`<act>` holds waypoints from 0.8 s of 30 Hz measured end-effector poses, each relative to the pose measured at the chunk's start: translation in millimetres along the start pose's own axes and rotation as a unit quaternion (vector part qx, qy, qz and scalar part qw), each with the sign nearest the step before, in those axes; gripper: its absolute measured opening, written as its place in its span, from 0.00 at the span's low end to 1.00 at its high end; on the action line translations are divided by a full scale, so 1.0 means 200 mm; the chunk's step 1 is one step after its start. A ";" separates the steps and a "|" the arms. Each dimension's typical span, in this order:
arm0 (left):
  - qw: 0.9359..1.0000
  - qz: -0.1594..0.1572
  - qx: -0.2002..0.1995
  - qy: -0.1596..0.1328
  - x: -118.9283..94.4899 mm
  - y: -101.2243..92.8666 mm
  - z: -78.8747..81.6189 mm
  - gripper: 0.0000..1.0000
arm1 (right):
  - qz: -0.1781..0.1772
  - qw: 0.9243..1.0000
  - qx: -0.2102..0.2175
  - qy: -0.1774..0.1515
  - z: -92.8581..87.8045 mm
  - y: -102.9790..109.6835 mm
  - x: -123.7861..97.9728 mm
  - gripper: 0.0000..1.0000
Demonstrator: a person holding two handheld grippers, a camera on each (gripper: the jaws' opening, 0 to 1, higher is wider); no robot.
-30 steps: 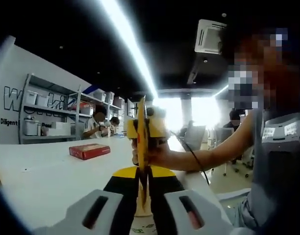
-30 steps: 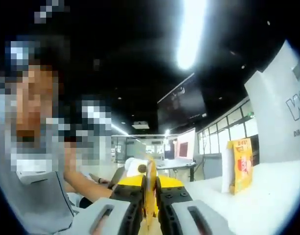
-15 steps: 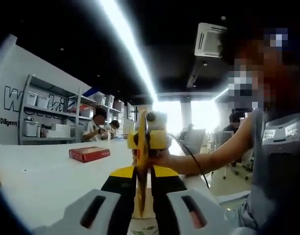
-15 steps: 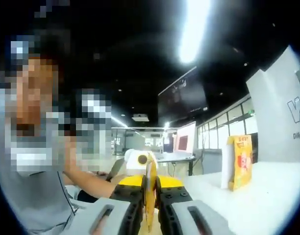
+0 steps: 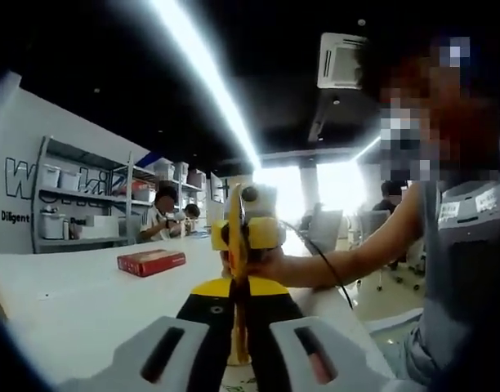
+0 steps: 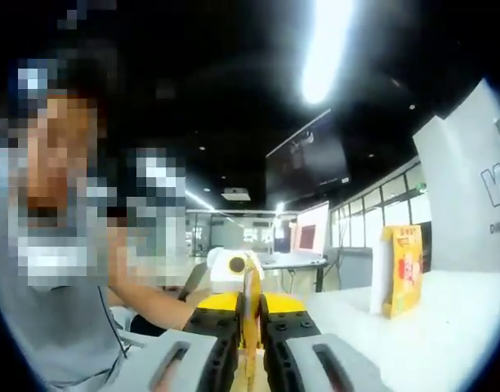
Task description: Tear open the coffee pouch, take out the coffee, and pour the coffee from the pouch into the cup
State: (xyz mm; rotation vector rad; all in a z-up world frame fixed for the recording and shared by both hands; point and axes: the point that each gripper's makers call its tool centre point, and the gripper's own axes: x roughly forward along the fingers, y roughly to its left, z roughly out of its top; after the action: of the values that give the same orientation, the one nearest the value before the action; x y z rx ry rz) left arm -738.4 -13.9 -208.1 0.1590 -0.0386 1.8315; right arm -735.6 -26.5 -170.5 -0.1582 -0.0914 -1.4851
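The yellow coffee pouch (image 5: pixel 236 245) stands edge-on between both grippers, held above a white table (image 5: pixel 78 302). My left gripper (image 5: pixel 238 300) is shut on its near edge. My right gripper (image 5: pixel 245 233), held in a person's hand, faces me and is shut on the pouch's far edge. In the right gripper view the same pouch (image 6: pixel 251 287) rises as a thin yellow strip from my shut right gripper (image 6: pixel 248 317), with the left gripper (image 6: pixel 232 265) behind it. A white object with green print (image 5: pixel 232 380), perhaps the cup, peeks out under the left jaws.
A red box (image 5: pixel 151 262) lies on the table to the left. Shelves with white bins (image 5: pixel 78 200) and seated people stand beyond. A yellow carton (image 6: pixel 404 269) stands upright on the table at the right. The person's torso (image 5: pixel 462 278) is close by.
Both grippers stay shut on the pouch. The views have drifted slightly; the pouch's pose between the grippers looks the same.
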 end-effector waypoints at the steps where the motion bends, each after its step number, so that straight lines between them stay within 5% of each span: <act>1: 1.000 0.001 0.003 0.002 0.00 0.00 0.00 0.04 | 0.000 1.000 -0.001 0.001 0.00 0.00 0.00 0.10; 17: 1.000 -0.003 -0.008 0.004 0.00 0.00 0.00 0.03 | -0.001 1.000 -0.003 0.002 -0.01 0.00 0.01 0.10; 24: 1.000 -0.005 -0.024 -0.008 0.00 0.01 0.01 0.12 | -0.005 1.000 -0.010 -0.004 0.02 -0.01 0.00 0.10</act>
State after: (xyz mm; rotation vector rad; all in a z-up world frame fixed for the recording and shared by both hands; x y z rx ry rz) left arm -739.6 -14.1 -206.0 0.1392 -0.0923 1.8174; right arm -736.8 -25.6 -167.1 -0.1814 -0.0842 -1.4959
